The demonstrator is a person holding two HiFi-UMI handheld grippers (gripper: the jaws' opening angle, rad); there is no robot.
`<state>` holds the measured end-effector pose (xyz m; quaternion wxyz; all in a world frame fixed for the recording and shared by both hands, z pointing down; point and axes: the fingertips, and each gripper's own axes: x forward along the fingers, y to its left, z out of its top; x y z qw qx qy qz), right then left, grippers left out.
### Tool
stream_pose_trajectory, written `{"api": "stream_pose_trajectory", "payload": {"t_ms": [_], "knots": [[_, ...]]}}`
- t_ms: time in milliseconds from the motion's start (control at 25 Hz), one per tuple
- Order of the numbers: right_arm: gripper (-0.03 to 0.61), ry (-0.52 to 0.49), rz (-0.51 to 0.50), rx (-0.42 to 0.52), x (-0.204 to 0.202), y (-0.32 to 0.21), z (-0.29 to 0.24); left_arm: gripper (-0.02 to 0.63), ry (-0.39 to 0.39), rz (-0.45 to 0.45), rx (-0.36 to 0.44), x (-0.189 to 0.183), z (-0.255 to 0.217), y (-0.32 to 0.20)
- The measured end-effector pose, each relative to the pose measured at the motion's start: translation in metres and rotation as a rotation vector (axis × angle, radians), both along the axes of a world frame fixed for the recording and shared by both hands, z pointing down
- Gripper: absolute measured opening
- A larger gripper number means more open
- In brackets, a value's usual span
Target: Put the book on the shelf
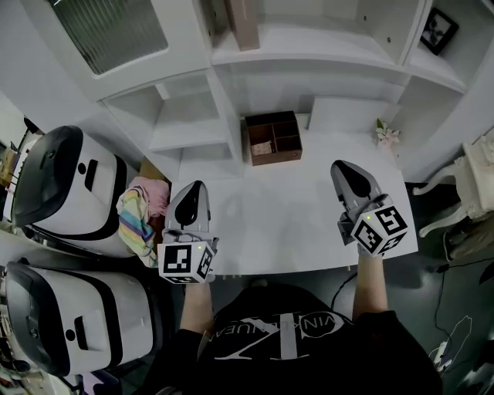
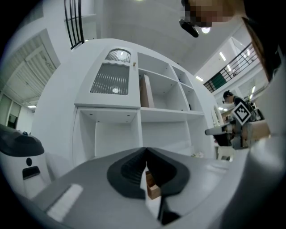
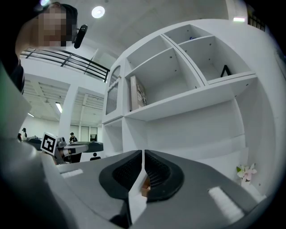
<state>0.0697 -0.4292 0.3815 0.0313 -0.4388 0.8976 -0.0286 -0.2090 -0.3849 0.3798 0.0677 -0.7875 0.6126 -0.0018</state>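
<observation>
Two grippers hang over the white counter (image 1: pixel 285 224). The left gripper (image 1: pixel 194 189) sits at 7 o'clock and the right gripper (image 1: pixel 343 171) at 4 o'clock. Both have their jaws pressed together with nothing between them. One book (image 1: pixel 243 23) stands upright on the shelf (image 1: pixel 324 48) at 12 o'clock. One wooden box (image 1: pixel 273 137) sits at the counter's far edge, with one sprig of flowers (image 1: pixel 386 133) at 2 o'clock. Two white machines (image 1: pixel 69 193) stand at 9 o'clock.
</observation>
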Motion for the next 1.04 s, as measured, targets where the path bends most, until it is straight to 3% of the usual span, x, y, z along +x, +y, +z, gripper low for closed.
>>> {"api": "stream_pose_trajectory", "payload": {"t_ms": [320,520,1040], "knots": [[0.016,-0.001,0.016,-0.002,0.0078,-0.0001,0.0013,0.0,0.042,-0.007,-0.005,-0.0061,-0.0003,-0.0001],[0.026,0.016,0.006,-0.002,0.0049,0.0016,0.0058,0.0,0.114,0.002,-0.008,-0.0097,-0.0041,0.0001],[0.028,-0.007,0.002,-0.009,0.0059,0.006,0.0083,0.0,0.097,-0.004,-0.014,-0.01,-0.0051,0.0046]]}}
